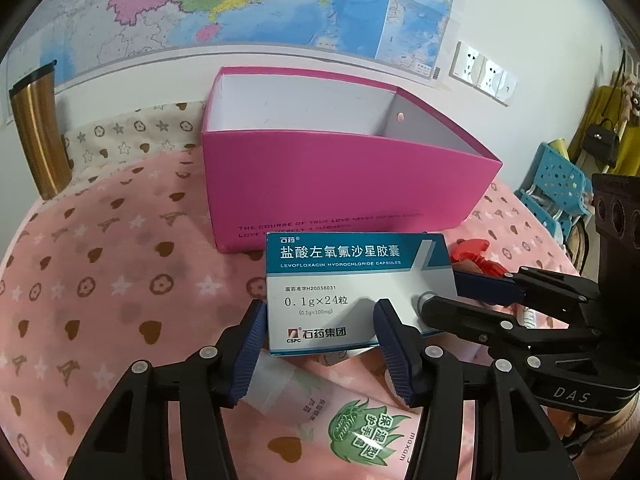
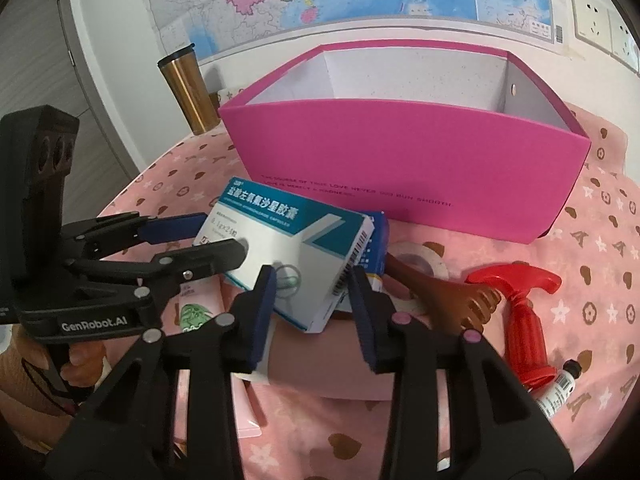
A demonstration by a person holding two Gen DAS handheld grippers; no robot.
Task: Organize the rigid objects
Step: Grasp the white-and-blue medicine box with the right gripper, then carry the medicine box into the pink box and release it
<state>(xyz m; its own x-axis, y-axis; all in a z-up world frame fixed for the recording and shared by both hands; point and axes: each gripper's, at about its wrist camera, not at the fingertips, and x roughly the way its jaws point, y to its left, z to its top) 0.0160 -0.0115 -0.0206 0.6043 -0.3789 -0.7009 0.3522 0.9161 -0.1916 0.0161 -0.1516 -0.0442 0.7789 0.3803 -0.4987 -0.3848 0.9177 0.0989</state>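
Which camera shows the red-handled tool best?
The right wrist view: the red-handled tool lies in full on the pink cloth. The left wrist view shows only a red sliver behind the medicine box.
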